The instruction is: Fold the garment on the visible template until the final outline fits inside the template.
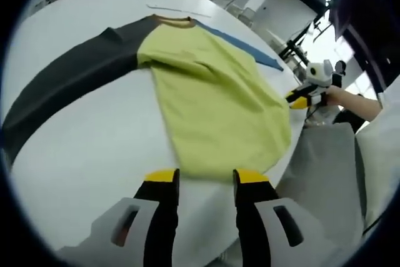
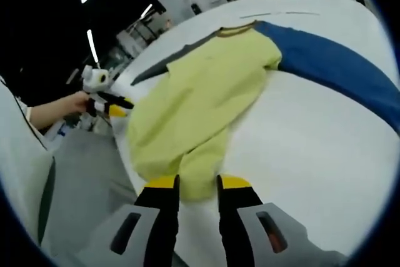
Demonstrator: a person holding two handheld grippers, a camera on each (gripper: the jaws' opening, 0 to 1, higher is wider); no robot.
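The white table (image 1: 94, 148) carries the yellow-green shirt with one dark grey sleeve and one blue sleeve (image 1: 212, 98), spread flat near its front edge; both sleeves lie outstretched, so folding seems barely begun; the left gripper (image 1: 206, 179) and the right gripper (image 2: 197, 186) stand partly open at the hem, gripping nothing visible.

Left claw (image 1: 205, 176) parted; right claw (image 2: 197, 182) seemingly closing.
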